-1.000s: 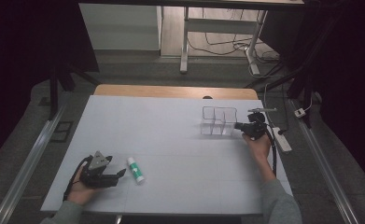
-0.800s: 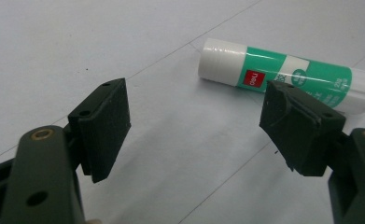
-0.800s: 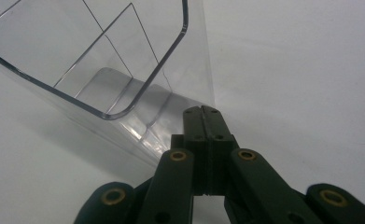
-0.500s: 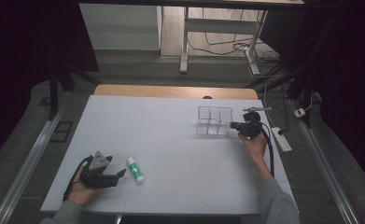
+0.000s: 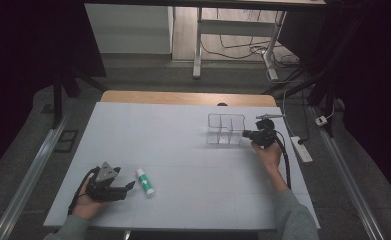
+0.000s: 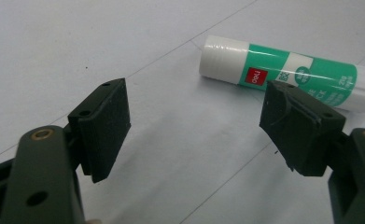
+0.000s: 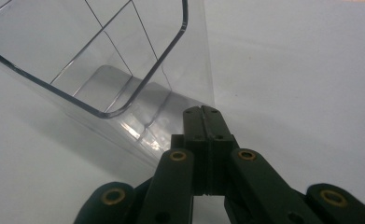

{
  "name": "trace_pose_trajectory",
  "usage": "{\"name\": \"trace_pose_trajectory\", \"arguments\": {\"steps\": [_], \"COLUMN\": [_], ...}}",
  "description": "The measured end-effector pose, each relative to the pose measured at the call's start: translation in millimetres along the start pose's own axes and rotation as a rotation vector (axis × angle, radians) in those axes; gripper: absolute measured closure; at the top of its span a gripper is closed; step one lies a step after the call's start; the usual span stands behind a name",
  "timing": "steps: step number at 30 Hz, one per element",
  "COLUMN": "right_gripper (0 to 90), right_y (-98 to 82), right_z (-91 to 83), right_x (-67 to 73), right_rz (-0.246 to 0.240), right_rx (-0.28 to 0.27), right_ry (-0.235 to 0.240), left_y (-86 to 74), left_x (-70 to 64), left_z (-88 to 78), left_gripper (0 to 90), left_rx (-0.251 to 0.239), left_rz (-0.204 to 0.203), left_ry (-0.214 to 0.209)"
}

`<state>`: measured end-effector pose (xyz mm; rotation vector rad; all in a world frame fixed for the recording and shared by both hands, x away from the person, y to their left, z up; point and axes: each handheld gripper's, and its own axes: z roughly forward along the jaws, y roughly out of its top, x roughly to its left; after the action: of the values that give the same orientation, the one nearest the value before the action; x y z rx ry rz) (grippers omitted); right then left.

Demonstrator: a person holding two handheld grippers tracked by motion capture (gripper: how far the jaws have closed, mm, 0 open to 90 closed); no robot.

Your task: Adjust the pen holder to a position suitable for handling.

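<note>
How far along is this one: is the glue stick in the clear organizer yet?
Not yet. The glue stick lies on the table, just ahead of the open left gripper. The shut right gripper sits against the organizer, apparently pushing it. Grasping and placing remain.

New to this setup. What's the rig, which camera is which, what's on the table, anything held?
No robot: a person holds a two-jaw hand tool in each hand. The high view looks down on the pale grey table. The other two cameras ride on the tools, looking along their black jaws.

The left tool is open, with nothing between its jaws; a green-and-white glue stick lies just beyond them.

The right tool is shut, its closed tips at the wall of a clear plastic divided organiser box. It seems to push rather than grip, though that is hard to tell.
</note>
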<state>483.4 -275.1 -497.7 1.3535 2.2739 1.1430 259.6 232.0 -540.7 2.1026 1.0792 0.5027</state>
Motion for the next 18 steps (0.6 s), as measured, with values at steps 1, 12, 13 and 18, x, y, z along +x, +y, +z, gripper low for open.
{"name": "trace_pose_trajectory", "arguments": {"steps": [1, 12, 13, 18], "right_gripper": [89.4, 89.4, 89.4, 89.4], "right_y": [0.4, 3.8, 4.2, 6.3], "right_z": [0.7, 7.8, 8.3, 10.6], "right_x": [0.9, 10.2, 11.5, 17.0], "right_rz": [-0.001, -0.016, -0.018, -0.026], "right_rx": [0.000, 0.003, 0.003, -0.006], "right_ry": [0.000, 0.011, 0.010, 0.013], "left_y": [0.0, -0.5, -0.5, -0.4], "left_x": [0.0, 0.2, 0.2, 0.1], "left_z": [0.1, 0.3, 0.3, 0.4], "left_gripper": [24.2, 24.2, 24.2, 24.2], "left_rx": [0.001, 0.002, 0.002, 0.003], "left_rz": [0.001, -0.001, -0.001, 0.000], "left_ry": [0.000, -0.001, -0.001, -0.002]}}
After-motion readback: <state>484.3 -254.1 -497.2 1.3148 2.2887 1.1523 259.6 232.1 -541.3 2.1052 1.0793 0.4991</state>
